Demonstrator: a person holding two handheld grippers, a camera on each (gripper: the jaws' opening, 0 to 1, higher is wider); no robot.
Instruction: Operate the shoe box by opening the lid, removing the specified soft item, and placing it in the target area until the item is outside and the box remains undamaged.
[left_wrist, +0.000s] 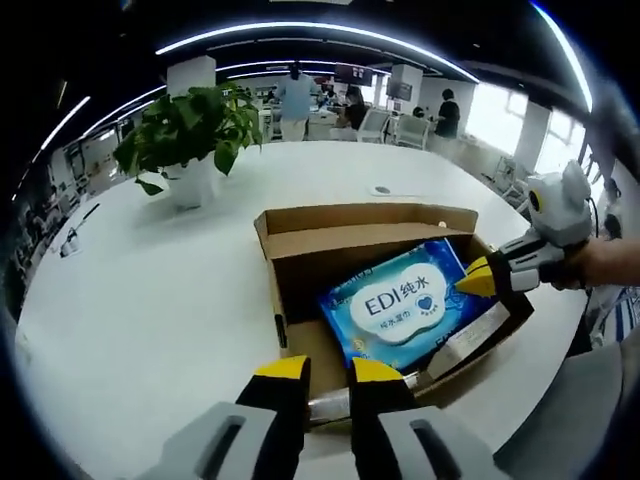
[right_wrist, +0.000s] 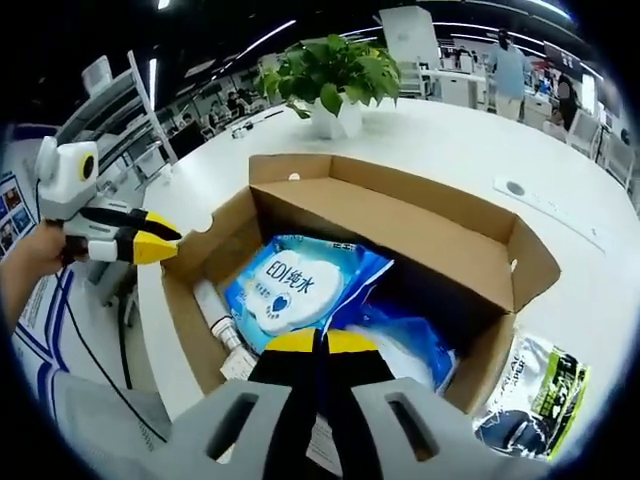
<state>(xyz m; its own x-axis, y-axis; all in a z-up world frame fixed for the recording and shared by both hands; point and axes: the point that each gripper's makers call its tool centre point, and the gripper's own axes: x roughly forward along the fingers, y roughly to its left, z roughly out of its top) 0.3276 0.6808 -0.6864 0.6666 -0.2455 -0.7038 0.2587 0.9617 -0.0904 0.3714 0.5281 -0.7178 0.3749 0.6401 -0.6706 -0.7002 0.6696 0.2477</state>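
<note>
Shoe box (left_wrist: 365, 235) open; wipes pack (left_wrist: 405, 300) inside.

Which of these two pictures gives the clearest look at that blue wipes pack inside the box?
The left gripper view: the blue wipes pack lies unobstructed, label readable. In the right gripper view, the right gripper covers its lower part.

The shoe box (left_wrist: 375, 290) stands open on the white desk (left_wrist: 160, 300), its top free to reach from above. Inside it, a blue wipes pack (left_wrist: 410, 305) takes most of the floor, with a small bottle (right_wrist: 215, 315) along one wall. Behind the box a potted plant (left_wrist: 195, 135) stands well apart. Beside the box lies a dark-printed packet (right_wrist: 530, 395). Elsewhere around the box the desk is bare.
</note>
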